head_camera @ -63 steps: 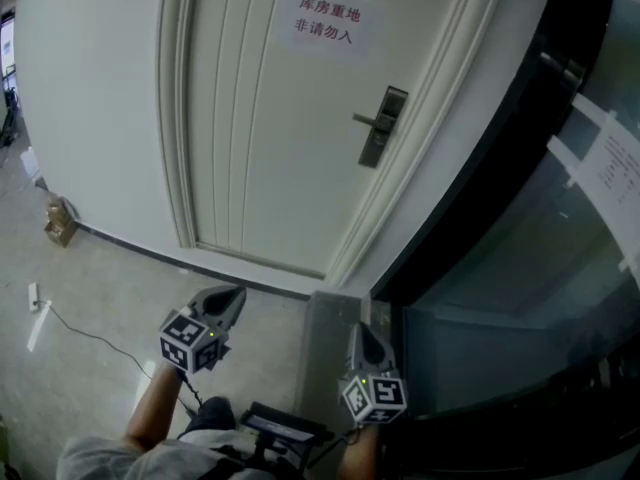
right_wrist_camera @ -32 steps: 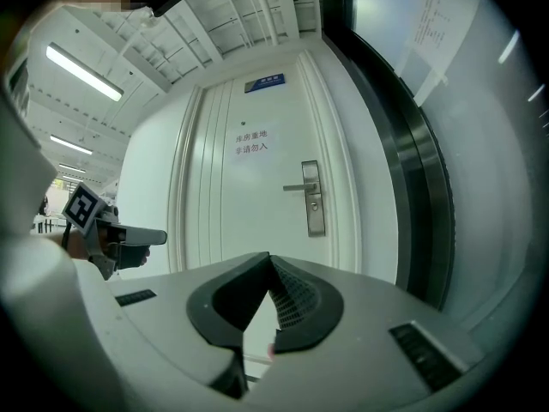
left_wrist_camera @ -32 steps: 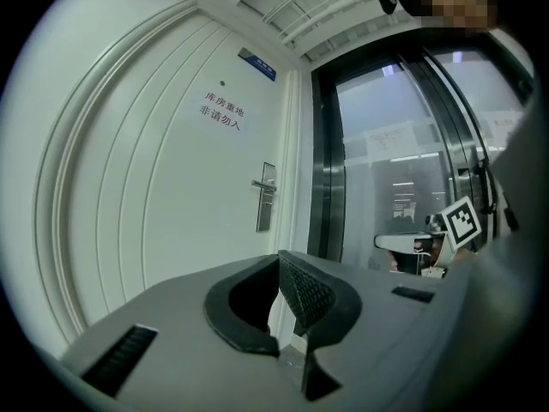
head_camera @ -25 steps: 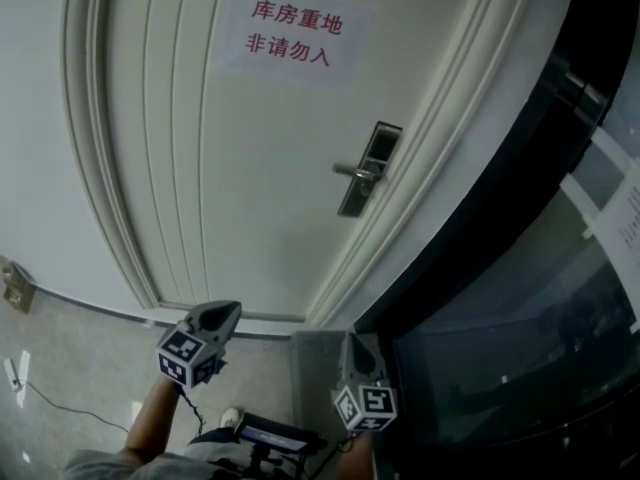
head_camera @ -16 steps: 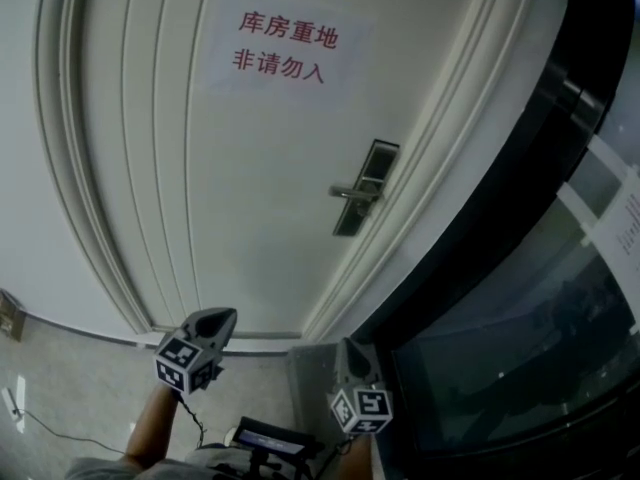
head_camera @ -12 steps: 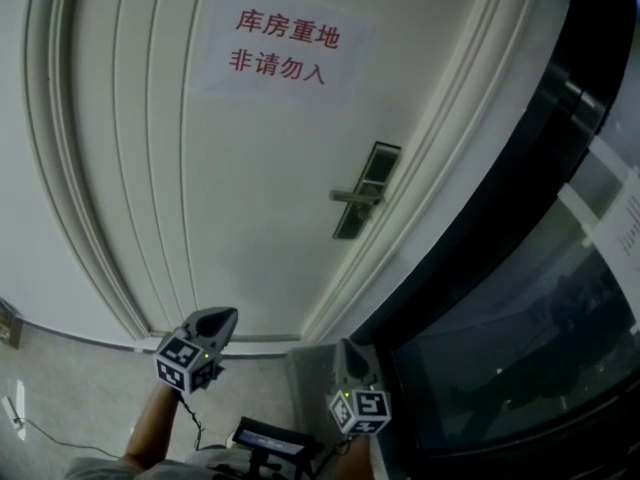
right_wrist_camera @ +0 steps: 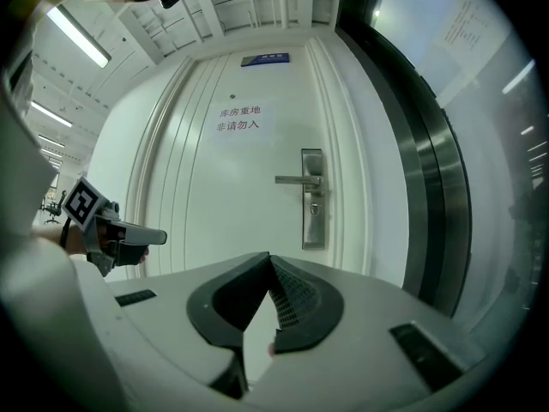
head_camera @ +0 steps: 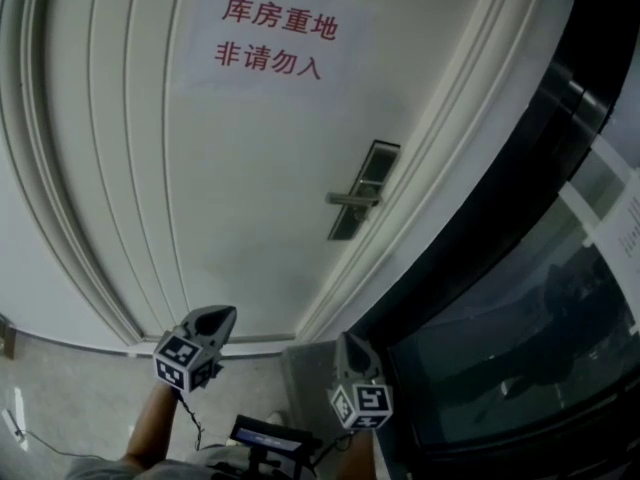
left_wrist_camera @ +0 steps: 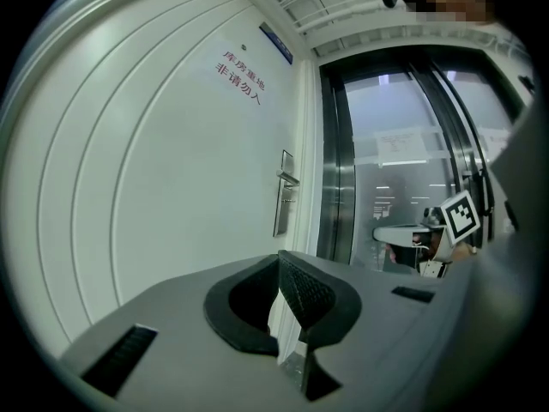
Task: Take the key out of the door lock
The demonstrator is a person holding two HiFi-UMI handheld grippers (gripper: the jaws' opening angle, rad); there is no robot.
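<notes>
- Head view: I'm squared up to the white door (head_camera: 250, 198), well short of it. I'd call this the approach.
- Lock plate (right_wrist_camera: 314, 200) sits at the door's right edge; the key should be in the cylinder (right_wrist_camera: 315, 209) under the handle (right_wrist_camera: 296, 179), too small to confirm.
- Both arms low and level. Left gripper (head_camera: 222, 315) and right gripper (head_camera: 346, 340) are pinched closed and empty. Next: close in, spread the right jaws.

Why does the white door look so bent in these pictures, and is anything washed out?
Head view: the wide lens bows the white panelled door into curves; the red-lettered paper sign reads sharp. Left gripper view: dark round border, glass wall brightest. Right gripper view: silver lever handle crisp.
</notes>
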